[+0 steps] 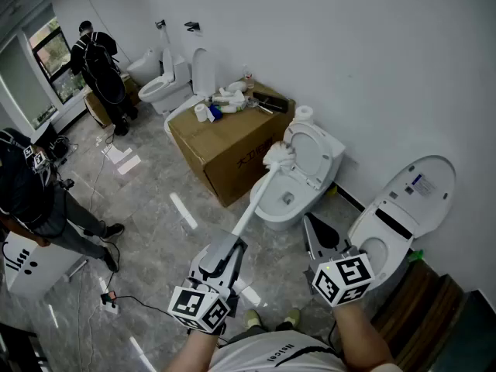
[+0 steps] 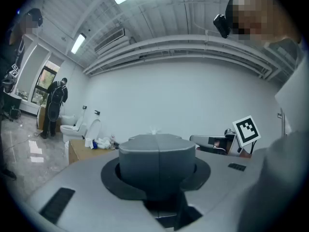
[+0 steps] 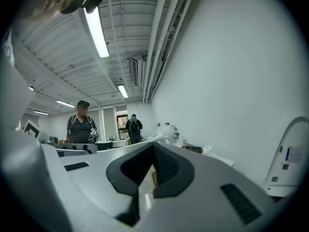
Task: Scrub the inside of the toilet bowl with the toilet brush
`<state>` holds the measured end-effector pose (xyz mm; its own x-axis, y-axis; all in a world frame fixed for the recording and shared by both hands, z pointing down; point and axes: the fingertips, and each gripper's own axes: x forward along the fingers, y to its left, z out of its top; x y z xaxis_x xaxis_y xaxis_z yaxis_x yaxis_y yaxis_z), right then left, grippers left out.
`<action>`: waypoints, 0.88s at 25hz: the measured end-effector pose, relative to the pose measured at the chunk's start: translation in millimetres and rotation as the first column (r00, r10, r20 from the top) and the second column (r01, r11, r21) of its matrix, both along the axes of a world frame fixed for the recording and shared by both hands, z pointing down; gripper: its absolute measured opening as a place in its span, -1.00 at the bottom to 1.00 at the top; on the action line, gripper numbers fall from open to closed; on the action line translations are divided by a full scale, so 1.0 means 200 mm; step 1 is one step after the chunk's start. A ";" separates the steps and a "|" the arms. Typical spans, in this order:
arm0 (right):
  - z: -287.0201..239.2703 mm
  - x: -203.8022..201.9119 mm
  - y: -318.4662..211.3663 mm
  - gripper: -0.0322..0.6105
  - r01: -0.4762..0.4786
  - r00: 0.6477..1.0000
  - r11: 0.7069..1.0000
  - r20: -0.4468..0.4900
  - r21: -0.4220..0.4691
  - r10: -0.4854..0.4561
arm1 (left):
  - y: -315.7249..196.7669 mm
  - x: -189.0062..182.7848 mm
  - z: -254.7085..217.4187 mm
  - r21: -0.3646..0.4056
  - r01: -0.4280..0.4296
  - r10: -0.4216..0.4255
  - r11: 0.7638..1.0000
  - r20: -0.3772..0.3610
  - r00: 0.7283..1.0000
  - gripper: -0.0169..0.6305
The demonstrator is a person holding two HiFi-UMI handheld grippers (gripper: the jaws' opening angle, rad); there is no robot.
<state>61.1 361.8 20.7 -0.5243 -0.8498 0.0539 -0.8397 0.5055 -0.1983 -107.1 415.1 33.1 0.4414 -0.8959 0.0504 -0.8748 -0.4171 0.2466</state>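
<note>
A white toilet [image 1: 273, 211] stands by the wall with its lid [image 1: 311, 150] raised and its bowl open. The toilet brush has a long white handle [image 1: 253, 204]. Its bristle head [image 1: 277, 157] hangs over the bowl's far left rim, beside the lid; I cannot tell whether it touches. My left gripper [image 1: 230, 248] is shut on the lower end of the handle. In the left gripper view its grey pads [image 2: 157, 151] meet, with a tuft of bristles [image 2: 153, 131] showing above them. My right gripper [image 1: 318, 235] hangs open and empty just right of the bowl [image 3: 152, 170].
A second white toilet [image 1: 404, 211] stands at the right, lid up. A large cardboard box [image 1: 225, 146] with rolls and bottles on top sits left of the bowl. A far toilet [image 1: 163, 90], two people [image 1: 31, 196] [image 1: 99, 62] and a floor cable [image 1: 116, 297] are at the left.
</note>
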 end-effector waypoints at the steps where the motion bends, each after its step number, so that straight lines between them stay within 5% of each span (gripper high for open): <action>1: 0.00 0.00 0.01 -0.86 0.001 1.000 1.000 0.000 0.000 -0.001 | 0.00 0.00 0.00 0.000 0.001 -0.001 1.000 -0.003 1.000 -0.48; 13: -0.03 0.02 0.05 -0.86 0.053 0.996 0.999 0.068 0.004 -0.053 | -0.04 0.06 0.02 -0.009 -0.022 0.022 1.000 0.001 1.000 -0.48; 22: -0.01 0.21 0.01 -0.86 -0.006 0.992 1.000 0.123 -0.001 0.006 | -0.12 0.08 0.02 -0.004 0.001 -0.001 1.000 0.017 1.000 -0.48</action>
<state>103.7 364.0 18.7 -0.5222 -0.8528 -0.0103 -0.8119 0.5008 -0.3000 -90.6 390.8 37.9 0.4398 -0.8960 0.0618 -0.8793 -0.4155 0.2330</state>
